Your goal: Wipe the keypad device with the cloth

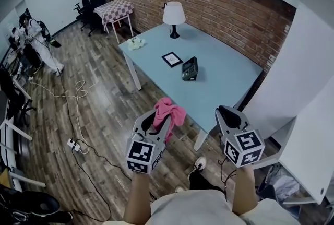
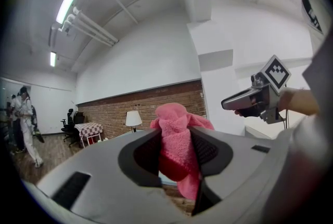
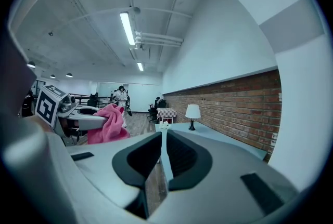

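Note:
The dark keypad device (image 1: 189,68) lies near the middle of the light blue table (image 1: 219,80), beyond both grippers. My left gripper (image 1: 159,117) is shut on a pink cloth (image 1: 170,110), held in the air off the table's near edge. In the left gripper view the cloth (image 2: 177,132) bulges up between the jaws of the left gripper (image 2: 177,153). My right gripper (image 1: 227,113) hovers to the right at about the same height, its jaws together and holding nothing. The right gripper view shows the right gripper (image 3: 162,151) shut, with the pink cloth (image 3: 106,125) off to its left.
On the table stand a white lamp (image 1: 174,16), a small picture frame (image 1: 171,58) and a pale crumpled thing (image 1: 136,44). A brick wall runs behind. On the wooden floor lie cables and a power strip (image 1: 73,144). A checkered table (image 1: 114,10) and a person (image 1: 36,36) are far left.

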`<action>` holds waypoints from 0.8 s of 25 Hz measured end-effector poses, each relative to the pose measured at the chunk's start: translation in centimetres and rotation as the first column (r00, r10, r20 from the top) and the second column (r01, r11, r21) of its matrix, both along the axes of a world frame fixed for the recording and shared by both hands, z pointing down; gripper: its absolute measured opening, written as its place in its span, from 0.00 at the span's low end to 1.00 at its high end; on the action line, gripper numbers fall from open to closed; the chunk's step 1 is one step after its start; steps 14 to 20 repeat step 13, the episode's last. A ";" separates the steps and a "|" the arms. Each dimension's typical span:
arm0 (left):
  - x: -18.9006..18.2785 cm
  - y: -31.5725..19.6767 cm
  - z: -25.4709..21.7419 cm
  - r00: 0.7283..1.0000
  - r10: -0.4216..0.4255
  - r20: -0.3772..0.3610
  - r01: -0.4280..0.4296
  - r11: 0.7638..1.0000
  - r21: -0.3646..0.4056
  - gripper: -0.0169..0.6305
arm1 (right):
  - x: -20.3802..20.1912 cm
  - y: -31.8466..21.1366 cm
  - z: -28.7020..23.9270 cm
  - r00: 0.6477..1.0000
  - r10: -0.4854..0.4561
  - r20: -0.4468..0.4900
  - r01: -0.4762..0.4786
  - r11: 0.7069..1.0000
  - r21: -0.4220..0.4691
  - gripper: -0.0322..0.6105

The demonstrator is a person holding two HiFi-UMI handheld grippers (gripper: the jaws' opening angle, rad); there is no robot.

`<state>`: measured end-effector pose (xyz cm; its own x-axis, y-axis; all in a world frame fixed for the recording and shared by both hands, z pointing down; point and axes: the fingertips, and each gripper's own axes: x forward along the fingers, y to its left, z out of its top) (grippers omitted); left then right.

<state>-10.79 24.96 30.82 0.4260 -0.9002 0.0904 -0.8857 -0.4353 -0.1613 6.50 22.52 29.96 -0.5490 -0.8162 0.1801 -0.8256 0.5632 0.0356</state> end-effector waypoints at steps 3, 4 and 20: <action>0.4 0.9 -0.2 1.000 0.008 0.001 -0.008 1.000 0.006 0.29 | 0.2 1.1 -0.3 1.000 0.004 -0.004 -0.004 1.000 0.009 0.13; 0.5 1.2 -0.2 1.000 0.011 0.001 -0.011 1.000 0.007 0.29 | 0.3 1.4 -0.3 1.000 0.005 -0.009 -0.005 1.000 0.011 0.13; 0.7 3.6 -0.2 1.000 0.023 0.003 -0.023 1.000 0.007 0.29 | 0.6 3.8 0.1 1.000 0.011 -0.011 -0.011 1.000 -0.004 0.13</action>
